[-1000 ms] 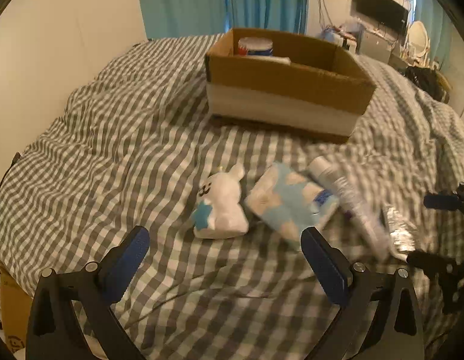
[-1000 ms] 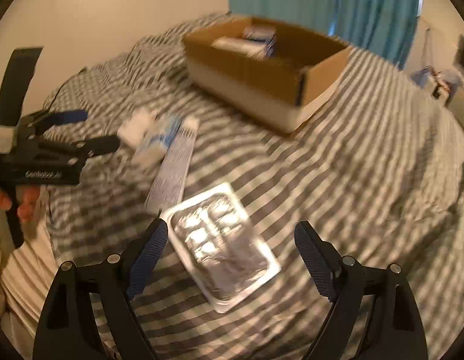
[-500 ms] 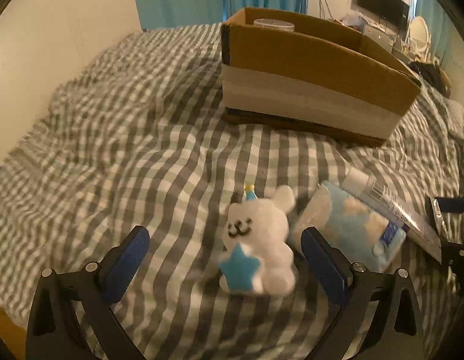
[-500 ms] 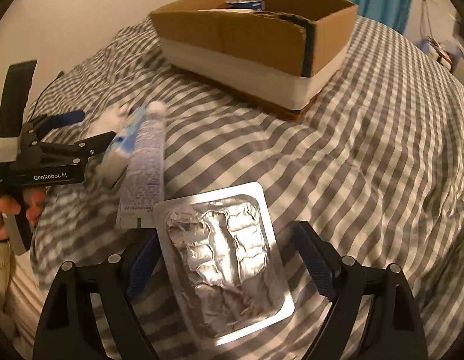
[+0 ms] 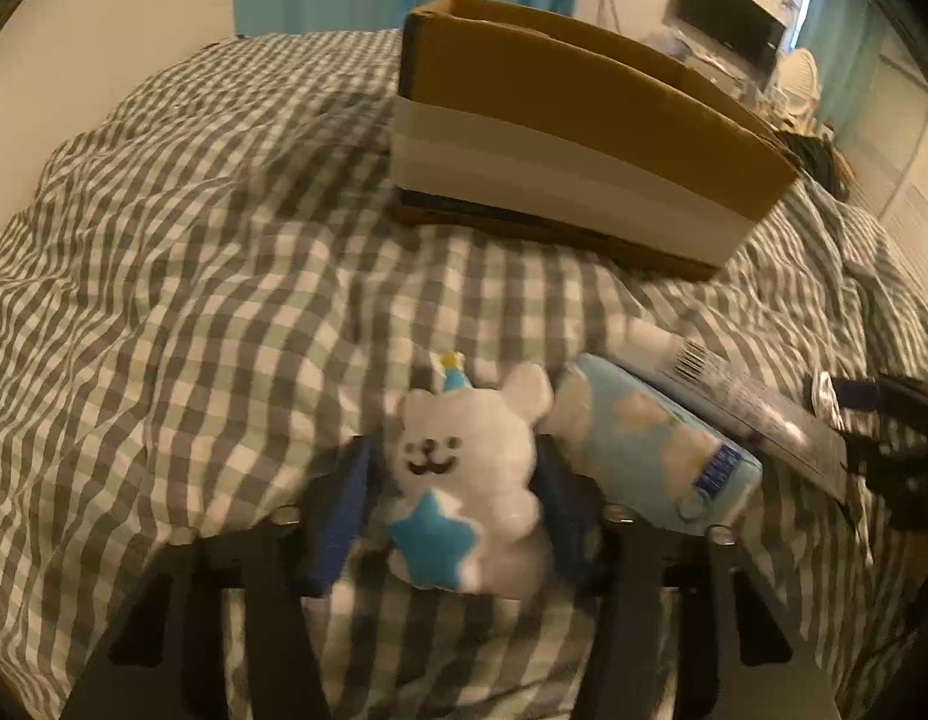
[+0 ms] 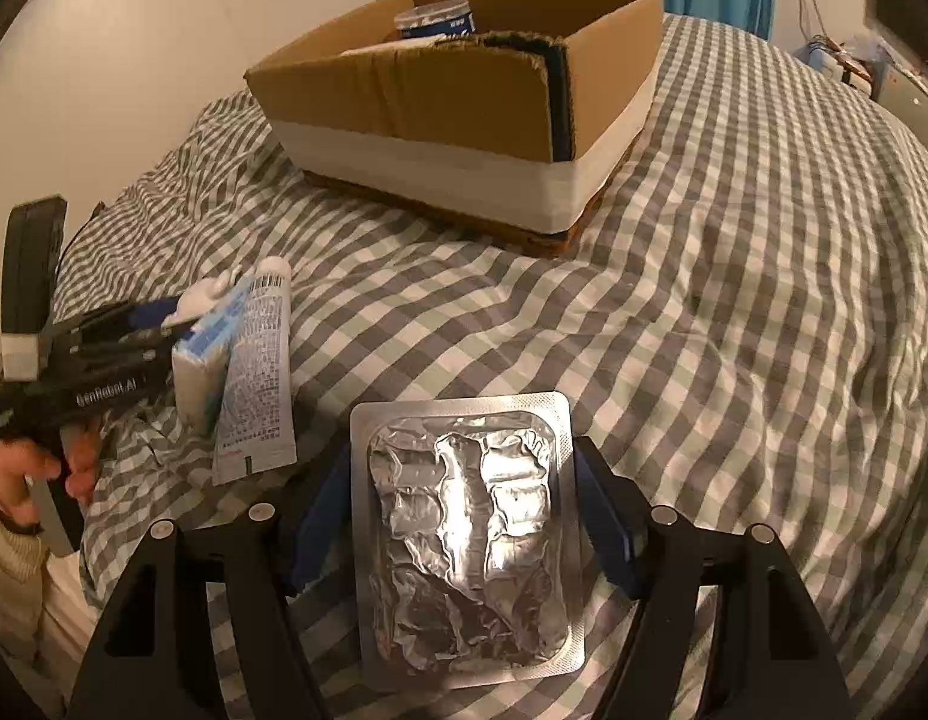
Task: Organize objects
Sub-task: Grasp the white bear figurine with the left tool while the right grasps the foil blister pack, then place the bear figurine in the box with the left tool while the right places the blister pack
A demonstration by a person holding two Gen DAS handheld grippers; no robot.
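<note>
My left gripper (image 5: pixel 455 510) is shut on a white plush bear (image 5: pixel 464 468) with a blue star, low on the checked bedspread. A blue tissue pack (image 5: pixel 655 444) and a white tube (image 5: pixel 745 396) lie just to its right. My right gripper (image 6: pixel 464 516) is closed around a silver blister pack (image 6: pixel 469 528), its pads touching both long edges. The tube (image 6: pixel 257 360) and tissue pack (image 6: pixel 203 354) lie to the left of it. The left gripper shows at the left edge of the right wrist view (image 6: pixel 134 330). An open cardboard box (image 6: pixel 458 96) stands beyond, holding a blue-and-white can (image 6: pixel 437 18).
The box (image 5: pixel 571 138) sits at the back middle of the grey-white checked bedspread (image 6: pixel 733 300). A pale wall runs along the left. Teal curtains, a desk and a screen (image 5: pixel 727 18) stand behind the bed.
Both grippers moved forward and down and closed: the left onto the plush bear, the right onto the blister pack. Both stood wide open a second ago.
</note>
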